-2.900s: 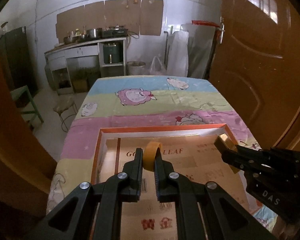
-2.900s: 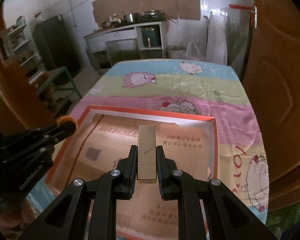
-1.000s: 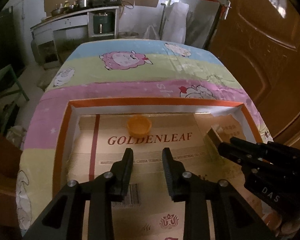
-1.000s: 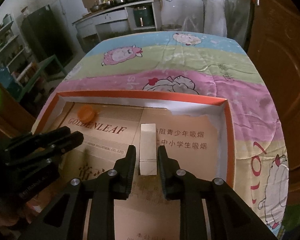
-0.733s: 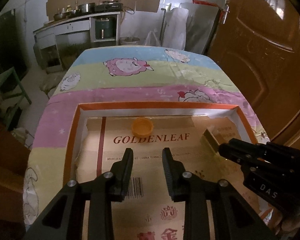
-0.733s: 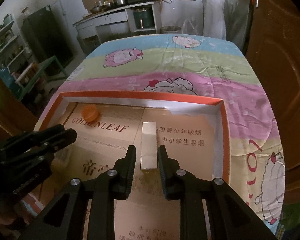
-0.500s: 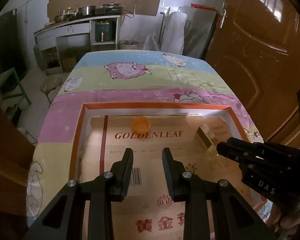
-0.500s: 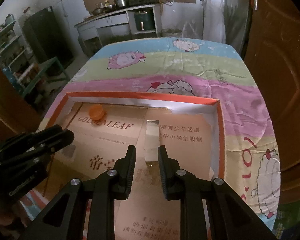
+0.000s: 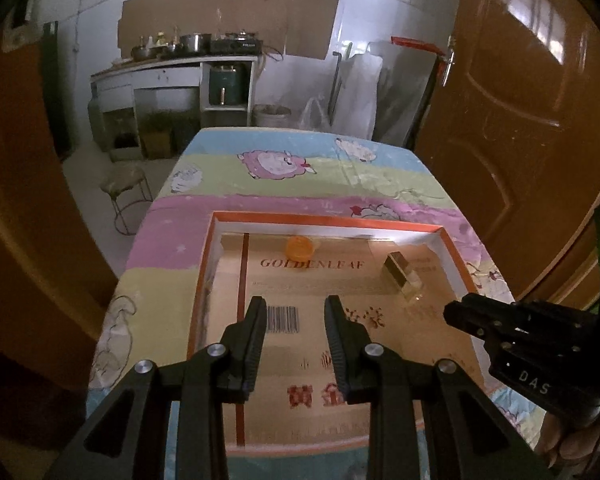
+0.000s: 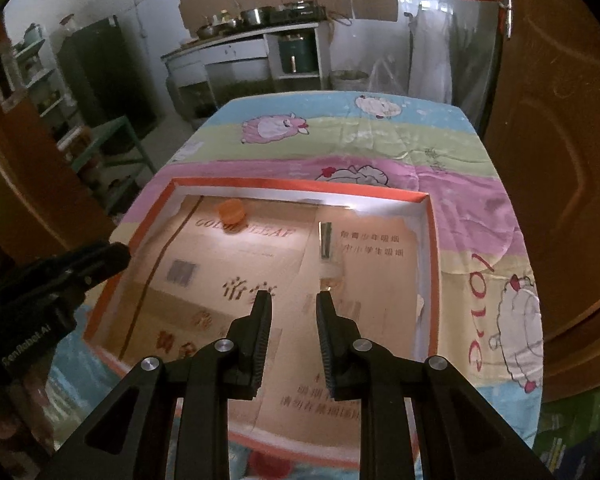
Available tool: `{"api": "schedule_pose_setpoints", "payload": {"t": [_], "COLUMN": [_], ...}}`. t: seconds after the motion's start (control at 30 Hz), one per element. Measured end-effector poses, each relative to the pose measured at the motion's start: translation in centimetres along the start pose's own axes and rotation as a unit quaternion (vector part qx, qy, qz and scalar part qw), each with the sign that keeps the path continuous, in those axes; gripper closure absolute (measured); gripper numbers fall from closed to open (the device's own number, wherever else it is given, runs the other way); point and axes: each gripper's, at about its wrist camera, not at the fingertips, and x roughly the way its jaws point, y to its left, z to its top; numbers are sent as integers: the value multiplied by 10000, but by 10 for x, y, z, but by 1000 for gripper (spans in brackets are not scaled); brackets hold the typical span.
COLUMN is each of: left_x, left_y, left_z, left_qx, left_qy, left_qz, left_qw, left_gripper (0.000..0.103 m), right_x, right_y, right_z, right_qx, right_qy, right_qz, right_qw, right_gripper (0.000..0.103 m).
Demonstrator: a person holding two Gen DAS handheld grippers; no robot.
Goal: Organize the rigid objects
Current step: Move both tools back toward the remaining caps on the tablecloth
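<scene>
A shallow orange-rimmed box [image 9: 324, 218] lined with cardboard lies on the table. A small orange cap [image 9: 299, 248] lies near its far wall; it also shows in the right wrist view [image 10: 230, 211]. A gold rectangular case [image 9: 402, 278] lies toward the box's right; it also shows in the right wrist view [image 10: 325, 243]. My left gripper [image 9: 295, 310] is open and empty, above the box's near half. My right gripper [image 10: 290, 306] is open and empty, just behind the gold case. Each gripper shows in the other's view: the right [image 9: 460, 312], the left [image 10: 112, 256].
The table wears a striped cloth with cartoon sheep [image 9: 276, 168]. A brown door [image 9: 532, 120] stands close on the right. A stool [image 9: 126, 184] and a green bench [image 10: 112, 140] stand left of the table. A kitchen counter [image 9: 172, 68] is at the back.
Both grippers opened, leaving the orange cap and the gold case lying in the box, then pulled back and up. Both objects now sit farther from the fingertips.
</scene>
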Motion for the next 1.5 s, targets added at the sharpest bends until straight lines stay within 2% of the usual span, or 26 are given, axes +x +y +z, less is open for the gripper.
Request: {"api": "schedule_pose_setpoints", "payload": {"t": [0.2,0.67,1.0,1.5], "left_x": [-25,-85,-113,-144], "left_y": [-7,-10,-20,-18], "left_z": [-15,-54,-86,-129], "left_qx": [114,9,274,221], "left_qy": [-152,-547,-729,-971], "left_qz": [122,246,226,135], "left_qw": [9997,9982,9967,9949], "left_gripper": [73,73,73,73], "right_x": [-23,-66,-103,-137], "right_y": [10,26,49,61], "right_z": [-18,-61,-99,-148], "right_qx": [-65,-160,-236,-81], "right_qy": [-131,-372,-633,-838], "right_qz": [22,124,290,359], "right_qw": [9999,9991,9973,9958], "right_gripper": [80,80,80,79]}}
